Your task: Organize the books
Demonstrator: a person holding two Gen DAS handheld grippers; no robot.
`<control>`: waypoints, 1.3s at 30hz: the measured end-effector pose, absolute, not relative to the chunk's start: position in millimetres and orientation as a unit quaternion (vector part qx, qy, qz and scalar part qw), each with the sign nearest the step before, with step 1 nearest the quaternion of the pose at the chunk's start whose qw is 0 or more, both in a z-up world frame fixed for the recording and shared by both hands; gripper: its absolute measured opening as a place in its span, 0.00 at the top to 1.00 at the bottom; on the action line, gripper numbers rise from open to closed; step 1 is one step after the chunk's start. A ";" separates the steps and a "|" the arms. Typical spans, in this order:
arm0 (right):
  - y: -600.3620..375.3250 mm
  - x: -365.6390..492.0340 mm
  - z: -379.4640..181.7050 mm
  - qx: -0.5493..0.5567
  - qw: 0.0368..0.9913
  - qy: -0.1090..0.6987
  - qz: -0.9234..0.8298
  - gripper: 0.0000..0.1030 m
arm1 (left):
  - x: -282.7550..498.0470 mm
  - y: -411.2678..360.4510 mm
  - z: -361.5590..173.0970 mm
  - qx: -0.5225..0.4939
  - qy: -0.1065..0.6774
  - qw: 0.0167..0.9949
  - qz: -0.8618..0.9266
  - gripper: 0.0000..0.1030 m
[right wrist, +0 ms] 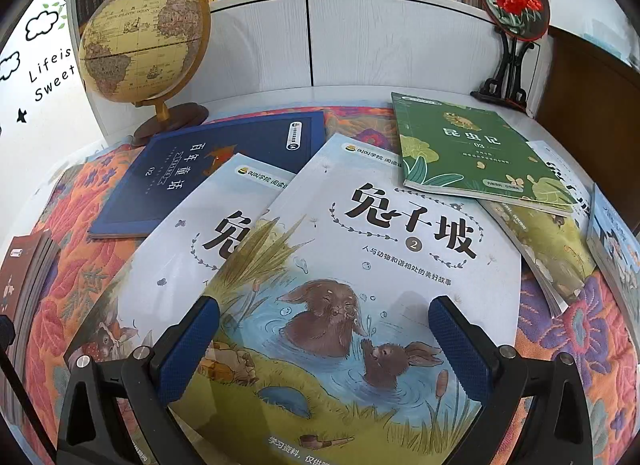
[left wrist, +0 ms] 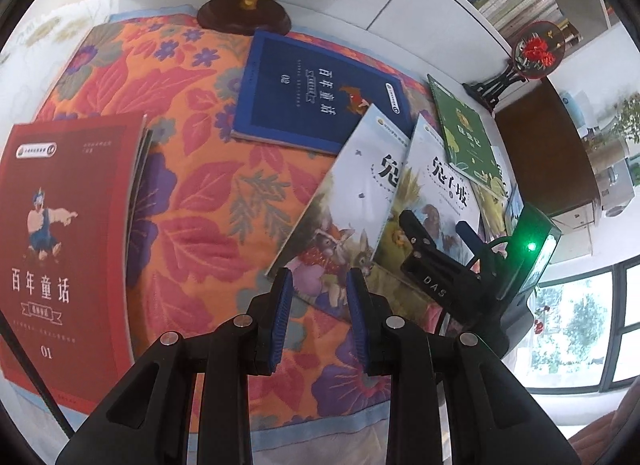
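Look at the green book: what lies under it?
The green book overlaps the top corner of the rabbit book numbered 2 and another book to its right, with the flowered cloth beneath. That book's cover is mostly covered.

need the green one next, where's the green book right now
In the right wrist view, the green book lies at the right rear of the pile, overlapping the rabbit book, near the fan ornament's stand.
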State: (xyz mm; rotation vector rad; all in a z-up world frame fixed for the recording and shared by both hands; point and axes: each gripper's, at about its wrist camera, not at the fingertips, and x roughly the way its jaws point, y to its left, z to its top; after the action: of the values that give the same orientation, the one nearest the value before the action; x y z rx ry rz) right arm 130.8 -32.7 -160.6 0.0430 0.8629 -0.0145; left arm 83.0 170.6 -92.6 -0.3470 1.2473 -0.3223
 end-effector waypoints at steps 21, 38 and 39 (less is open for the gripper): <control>-32.6 130.5 -160.8 0.021 0.908 0.417 -0.007 0.00 | 73.7 216.2 -96.4 -0.177 0.575 0.788 -0.129 0.75; -33.0 130.5 -161.0 0.021 0.908 0.417 -0.007 0.00 | 73.8 207.1 -97.9 -0.167 0.579 0.786 -0.136 0.75; -32.7 130.5 -160.8 0.021 0.908 0.417 -0.007 0.00 | 73.8 207.0 -98.0 -0.167 0.579 0.786 -0.137 0.75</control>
State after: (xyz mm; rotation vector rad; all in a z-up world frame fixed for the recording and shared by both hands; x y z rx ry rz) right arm 130.5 -32.7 -160.8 0.0434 0.8612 -0.0140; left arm 73.8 207.0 -98.0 -0.3610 1.2488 -0.2948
